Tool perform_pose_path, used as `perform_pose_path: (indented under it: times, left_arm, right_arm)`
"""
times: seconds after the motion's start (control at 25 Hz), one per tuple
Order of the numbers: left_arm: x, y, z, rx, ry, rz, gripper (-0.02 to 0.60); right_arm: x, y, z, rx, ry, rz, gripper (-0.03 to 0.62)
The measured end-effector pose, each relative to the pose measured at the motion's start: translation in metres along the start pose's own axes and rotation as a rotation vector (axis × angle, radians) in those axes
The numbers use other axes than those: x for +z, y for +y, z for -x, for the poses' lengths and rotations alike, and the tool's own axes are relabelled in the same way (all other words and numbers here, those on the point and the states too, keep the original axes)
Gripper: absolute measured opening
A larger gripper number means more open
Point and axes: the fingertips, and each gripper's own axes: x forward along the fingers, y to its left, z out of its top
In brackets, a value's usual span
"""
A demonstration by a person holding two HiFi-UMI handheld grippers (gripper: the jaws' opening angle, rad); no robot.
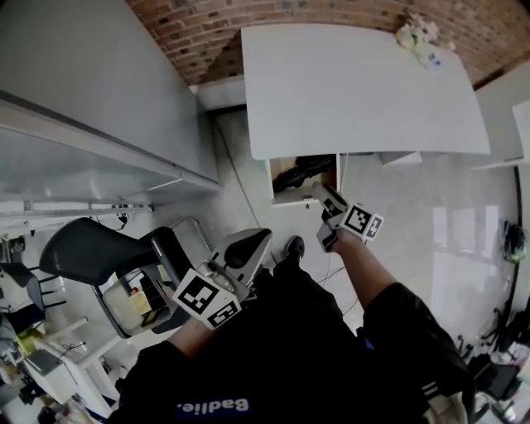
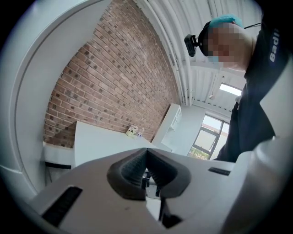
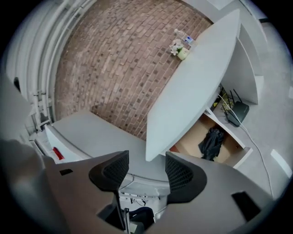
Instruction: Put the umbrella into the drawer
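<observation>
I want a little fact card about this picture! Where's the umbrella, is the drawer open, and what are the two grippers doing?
Umbrella: black, lying inside the drawer
Drawer: open, under the white desk
Right gripper: open, empty, apart from the umbrella
Left gripper: shut, nothing between its jaws
On the desk: small flowers, at the end by the brick wall
</observation>
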Motion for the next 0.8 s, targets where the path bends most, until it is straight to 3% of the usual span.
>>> perform_pose_path:
  times: [0.24, 0.48, 0.8]
  left_arm:
    - [0.011, -0.004, 0.018, -0.047, -0.016, -0.029, -0.003]
    - [0.018, -0.010, 0.023, -0.107, -0.010, -0.054, -0.003]
    - [0.028, -0.020, 0.022, -0.180, -0.013, -0.089, -0.003]
  right_arm:
    - [-0.008, 0.089, 0.053, 0.104, -0.043, 0.152, 0.169]
    - [-0.018, 0.142, 0.089, 0.134, -0.067, 0.314, 0.086]
    - [-0.026, 0.207, 0.116, 0.157, -0.071, 0.634, 0.040]
